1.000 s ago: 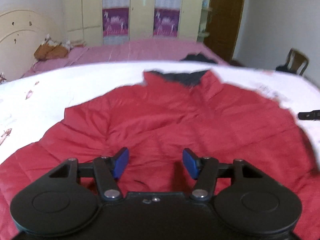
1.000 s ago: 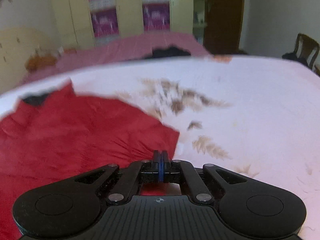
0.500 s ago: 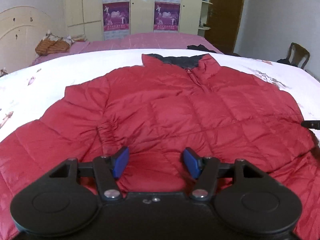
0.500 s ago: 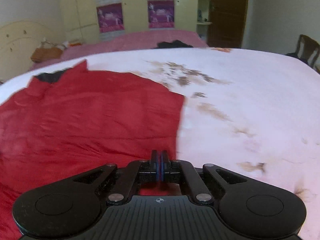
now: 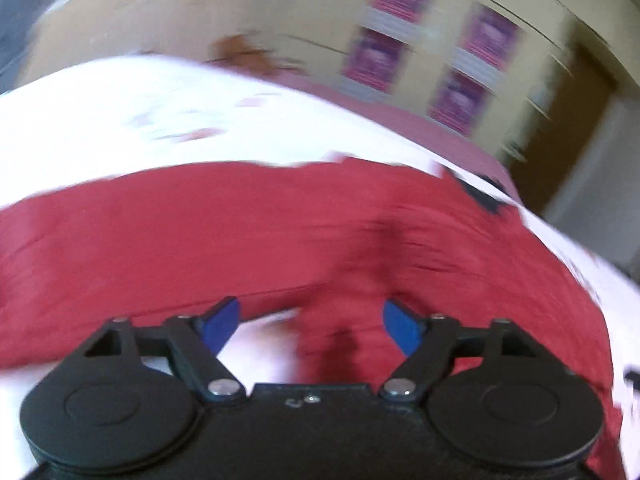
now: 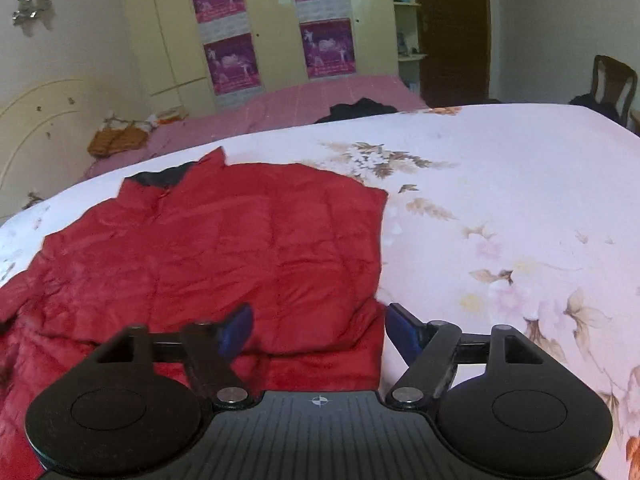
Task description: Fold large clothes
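A red quilted jacket (image 6: 224, 248) with a dark collar lies spread on a white floral bedsheet (image 6: 500, 200). Its right side is folded over, leaving a straight edge. My right gripper (image 6: 316, 326) hovers over the jacket's near right corner, its jaws opening, and the pads press on nothing. In the blurred, tilted left wrist view the jacket (image 5: 280, 232) stretches across the frame. My left gripper (image 5: 308, 322) is above the jacket's near edge, its jaws opening wider, with only cloth and sheet below the gap.
Behind the bed stand a second bed with a pink cover (image 6: 304, 100), a cream wardrobe with purple posters (image 6: 228, 28), a brown door (image 6: 452, 28) and a wooden chair (image 6: 612, 84). White sheet (image 5: 160, 120) lies beyond the jacket in the left view.
My right gripper went from shut to open, letting go of the jacket's folded side. My left gripper swung sideways and rolled, blurring its view, and its jaws spread wider.
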